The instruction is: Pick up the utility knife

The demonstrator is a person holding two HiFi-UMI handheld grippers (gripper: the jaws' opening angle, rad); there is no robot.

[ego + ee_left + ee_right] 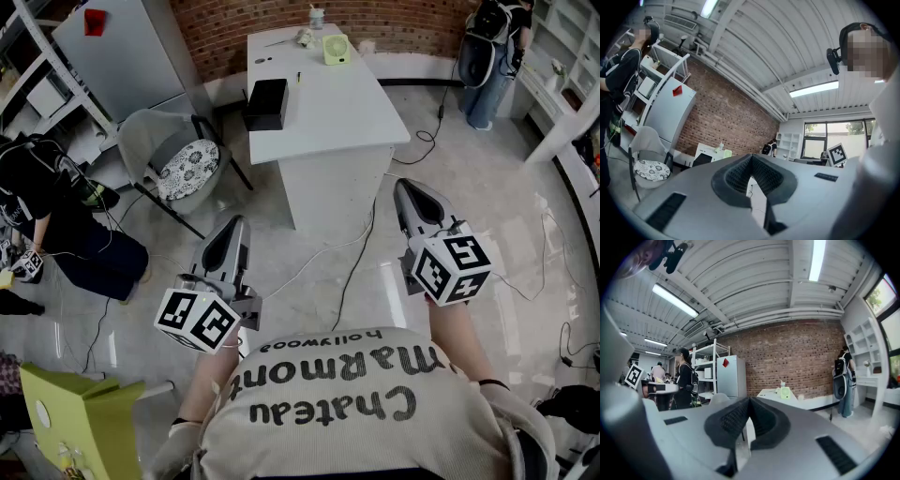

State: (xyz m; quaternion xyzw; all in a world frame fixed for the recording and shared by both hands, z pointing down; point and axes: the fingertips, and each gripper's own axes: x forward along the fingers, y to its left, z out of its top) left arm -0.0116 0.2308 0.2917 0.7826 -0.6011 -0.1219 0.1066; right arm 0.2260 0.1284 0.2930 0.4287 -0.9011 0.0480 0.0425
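Utility knife not surely ID'd: best guess is the slim dark-and-yellow item (299, 77) lying on the white tabletop (347, 112), far-left part, just right of the black box (266, 103). It's too small to confirm.

Floor (506, 225) w/ loose cables (356, 262) fills most of the head view. The tabletop stands ahead, w/ a grey chair (155, 141) & its patterned cushion (187, 169) to its left. The black box rests at the tabletop's left edge, and a green gadget (336, 49) stands near the far end.

Left gripper (234, 228) & right gripper (405, 186) hang over the floor, well apart from the tabletop, both pointing about level toward it. Both sets of fingers are pressed together w/ nothing between them, as each gripper view shows.

Key relation, as I judge it: the slim item lies ahead & beyond both grippers, between their two lines, past the tabletop's near part. Its long axis seems to run front-to-back, roughly in line w/ the way the grippers point. The right gripper is nearer the tabletop's front edge; the left is more on the item's side. Neither is clearly closer. Either must go fwd, spread its fingers, then close across the item's narrow width.
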